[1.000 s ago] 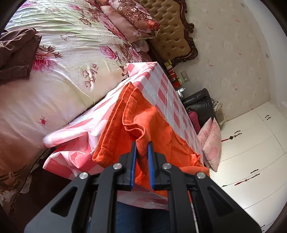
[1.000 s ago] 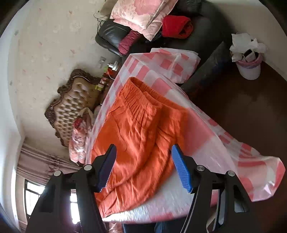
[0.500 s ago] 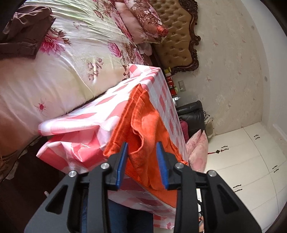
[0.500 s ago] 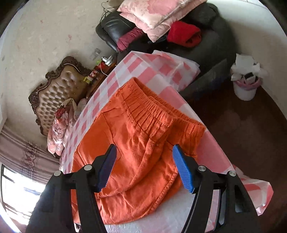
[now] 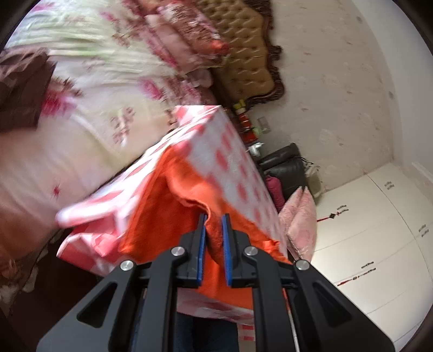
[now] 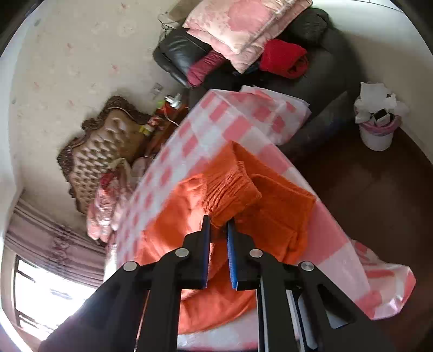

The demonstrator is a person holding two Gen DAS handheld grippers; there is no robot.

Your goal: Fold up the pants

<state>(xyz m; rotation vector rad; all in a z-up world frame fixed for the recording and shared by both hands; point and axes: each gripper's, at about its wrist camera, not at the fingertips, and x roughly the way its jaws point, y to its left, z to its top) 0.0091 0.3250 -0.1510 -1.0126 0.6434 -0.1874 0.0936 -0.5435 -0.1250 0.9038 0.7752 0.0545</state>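
Nearest the left wrist camera, the left gripper [image 5: 213, 220] is clenched on a raised fold of the orange pants [image 5: 173, 216], its blue pads [image 5: 201, 243] pinching the cloth so that it peaks just above them. In the right wrist view the right gripper [image 6: 217, 224] has its jaws closing, and the gathered elastic waistband [image 6: 232, 192] sits pinched between its blue pads [image 6: 206, 249], lifted off the cloth around it.

The pants lie on the counter [image 6: 216, 119], which is draped in a pink-and-white checked cloth. Their long axis runs along the counter's length: in the right view the waistband end is folded over at the gripper, with further folded layers of the pants to its right, and the rest spreads left and down toward the near edge. In the left view the orange cloth stretches away from the gripper along the near side of the counter.

Beyond the counter, the left view shows a bed [image 5: 81, 108] with floral bedding and a tufted headboard [image 5: 243, 54]. The right view shows a black sofa [image 6: 178, 54] heaped with pink cushions [image 6: 238, 24] and a white bin [image 6: 376, 130] on the dark floor.
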